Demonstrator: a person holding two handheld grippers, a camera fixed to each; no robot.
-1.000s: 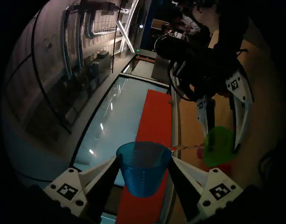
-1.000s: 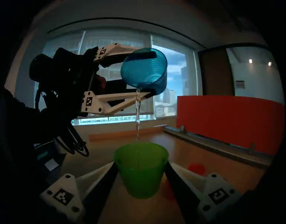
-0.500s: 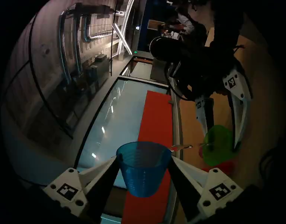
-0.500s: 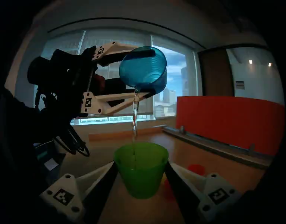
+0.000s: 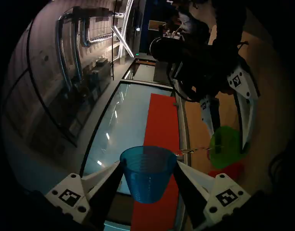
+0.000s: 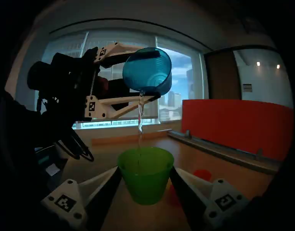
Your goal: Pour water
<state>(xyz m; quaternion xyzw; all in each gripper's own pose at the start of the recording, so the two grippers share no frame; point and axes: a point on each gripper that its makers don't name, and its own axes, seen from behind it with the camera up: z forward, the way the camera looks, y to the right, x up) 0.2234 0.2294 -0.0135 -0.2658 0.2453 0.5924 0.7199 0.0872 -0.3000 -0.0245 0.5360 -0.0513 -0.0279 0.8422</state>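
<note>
Blue cup [image 6: 147, 71] tipped above green cup [image 6: 145, 175], thin water stream [image 6: 139, 123] falling into green one. Left tool [image 5: 147, 163] clamped on blue cup, right tool [image 6: 145, 171] clamped on green cup, over wood worktop [image 6: 209, 161]. Red panel [image 6: 239, 123] behind. Square b/w marker [image 6: 91, 104] on tool finger, no readable txt.

Large window [image 6: 109, 77]: spanning the far wall, showing blue sky and city towers. Red partition [image 6: 239, 123]: standing along the edge of the wooden table [image 6: 187, 149]. Ceiling lights [image 6: 258, 62]: glowing at upper right, beyond a dark-framed opening.
</note>
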